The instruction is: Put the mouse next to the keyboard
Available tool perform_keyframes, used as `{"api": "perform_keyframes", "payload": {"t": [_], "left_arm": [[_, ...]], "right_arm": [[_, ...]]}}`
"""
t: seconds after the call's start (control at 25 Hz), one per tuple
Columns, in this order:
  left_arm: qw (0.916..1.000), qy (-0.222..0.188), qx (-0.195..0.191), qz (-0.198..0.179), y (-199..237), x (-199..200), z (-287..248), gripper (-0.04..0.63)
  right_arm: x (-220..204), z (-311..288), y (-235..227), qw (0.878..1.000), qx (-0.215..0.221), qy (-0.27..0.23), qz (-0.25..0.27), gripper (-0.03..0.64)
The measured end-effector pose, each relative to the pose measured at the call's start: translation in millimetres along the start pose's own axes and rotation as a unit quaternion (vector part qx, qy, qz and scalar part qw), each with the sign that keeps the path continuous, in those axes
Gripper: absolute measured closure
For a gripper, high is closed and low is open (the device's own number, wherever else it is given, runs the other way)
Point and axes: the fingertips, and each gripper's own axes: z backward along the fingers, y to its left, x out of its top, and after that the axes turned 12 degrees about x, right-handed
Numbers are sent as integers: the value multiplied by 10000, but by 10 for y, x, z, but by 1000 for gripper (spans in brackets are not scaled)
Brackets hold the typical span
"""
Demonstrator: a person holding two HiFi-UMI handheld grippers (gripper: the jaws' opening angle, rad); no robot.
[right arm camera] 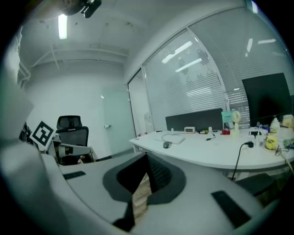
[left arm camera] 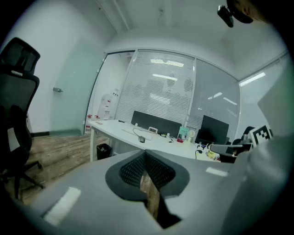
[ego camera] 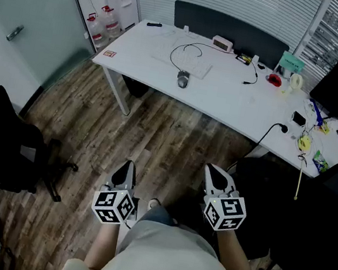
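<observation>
Mouse (ego camera: 183, 79) lies on the desk (ego camera: 226, 99) just beside the keyboard (ego camera: 193, 66), well apart from the left gripper (ego camera: 127, 165) and right gripper (ego camera: 213, 171), both pressed together and empty; its looped cable (ego camera: 172, 52) could snag and drag the keyboard.

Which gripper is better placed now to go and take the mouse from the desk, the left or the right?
Right, narrowly. Both the right gripper and left gripper are shut, empty and far from the mouse, but the right one is held slightly farther forward, toward the desk.
</observation>
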Motion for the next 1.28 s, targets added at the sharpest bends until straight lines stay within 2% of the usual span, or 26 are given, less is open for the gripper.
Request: {"api": "perform_keyframes", "payload": {"t": [0.16,0.48,1.08,1.16,1.28], "left_arm": [[9994,-31,-250,-250,-110,-92,207,584],[9987,-62,-466,-192,-176,-128,375,585],[9970,-216,-714,-184,-235,-93,553,579],[9970,-205,-721,-204,-233,-99,558,508],[9967,-163,-752,-261,-269,-117,546,475]], "right_arm": [[-60,104,202,10000,21,-3,64,617],[-106,215,416,9999,45,-6,153,617],[-111,245,517,9996,66,-31,284,614],[-120,234,526,9996,111,-8,268,524],[-128,233,525,9995,227,24,220,457]]}}
